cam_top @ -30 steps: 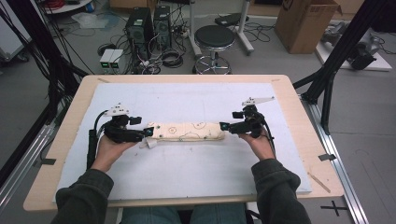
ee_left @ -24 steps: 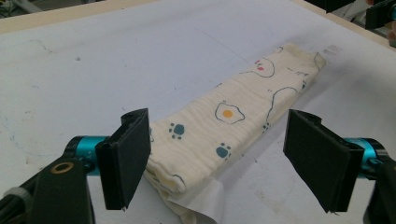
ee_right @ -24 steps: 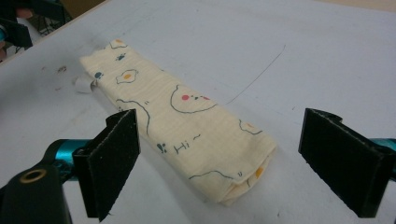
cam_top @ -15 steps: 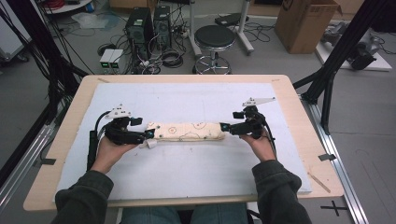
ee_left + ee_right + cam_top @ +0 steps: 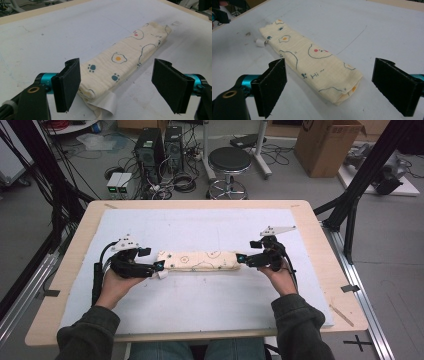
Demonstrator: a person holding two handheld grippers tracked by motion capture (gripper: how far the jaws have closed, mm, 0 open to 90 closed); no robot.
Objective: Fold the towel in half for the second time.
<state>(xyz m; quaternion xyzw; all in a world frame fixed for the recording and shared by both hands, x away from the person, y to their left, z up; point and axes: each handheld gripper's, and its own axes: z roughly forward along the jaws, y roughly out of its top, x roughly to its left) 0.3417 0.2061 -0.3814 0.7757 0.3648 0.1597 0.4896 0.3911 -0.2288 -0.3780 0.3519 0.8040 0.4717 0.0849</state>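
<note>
The folded printed cloth [image 5: 198, 261] lies flat on the white mat [image 5: 200, 305]. The left gripper [image 5: 159, 265] and right gripper [image 5: 240, 258] stand at its left and right ends, jaws wide apart, gripping nothing.

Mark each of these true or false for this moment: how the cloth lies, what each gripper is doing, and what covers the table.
1. The folded cloth lies flat on the white mat as a long narrow strip. True.
2. The left gripper is clamped shut on the cloth's end. False: its jaws stand wide open on either side of that end.
3. The right gripper is open, with the cloth's other end between its jaws. True.
4. The cloth is plain white. False: it is cream, printed with fried eggs, paw prints and outlined faces.
5. A small white tag sticks out at the cloth's end near the left gripper. True.
</note>
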